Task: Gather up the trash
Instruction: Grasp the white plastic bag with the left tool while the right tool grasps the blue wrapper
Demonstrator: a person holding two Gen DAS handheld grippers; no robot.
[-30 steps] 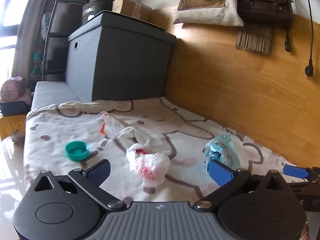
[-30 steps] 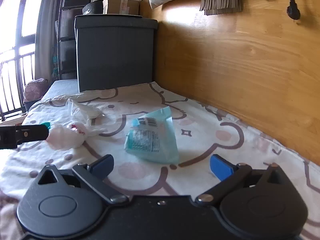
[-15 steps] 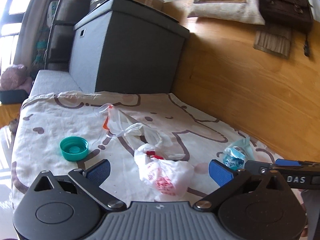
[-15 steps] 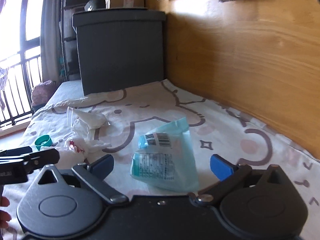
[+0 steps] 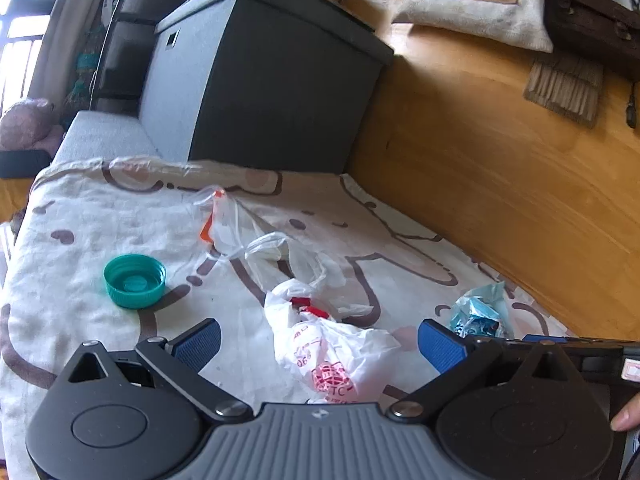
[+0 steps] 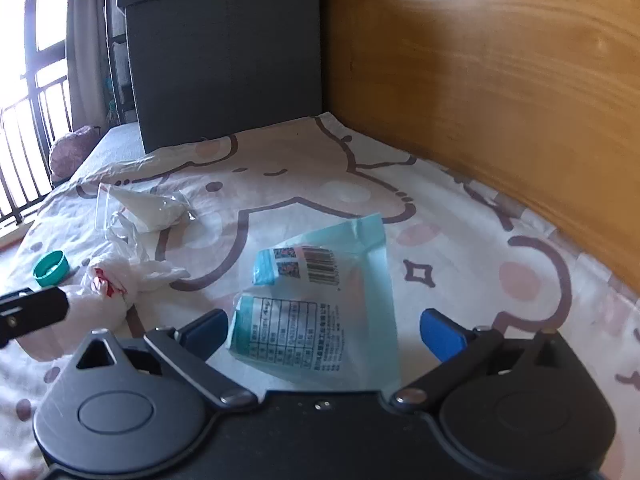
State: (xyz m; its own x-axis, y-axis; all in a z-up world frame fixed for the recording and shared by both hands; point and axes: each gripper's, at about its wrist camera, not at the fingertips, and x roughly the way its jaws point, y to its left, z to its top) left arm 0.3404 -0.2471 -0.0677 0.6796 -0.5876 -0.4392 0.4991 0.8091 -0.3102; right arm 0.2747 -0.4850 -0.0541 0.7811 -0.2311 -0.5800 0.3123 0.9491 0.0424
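Observation:
A crumpled white plastic bag with red print lies on the patterned bedsheet, between the wide-apart blue pads of my open left gripper. In the right wrist view the same bag lies at the left. A light blue wrapper with a barcode sits flat on the sheet between the fingers of my open right gripper; it shows crumpled at the right in the left wrist view. A teal bottle cap and clear plastic bags lie further out.
A wooden wall panel runs along the bed's right side. A dark grey storage box stands at the far end. A pillow and a brown bag hang above. A window with bars is at the left.
Both grippers moved forward and lower. The white bag now sits between the left fingers and the blue wrapper between the right fingers. Both stayed open.

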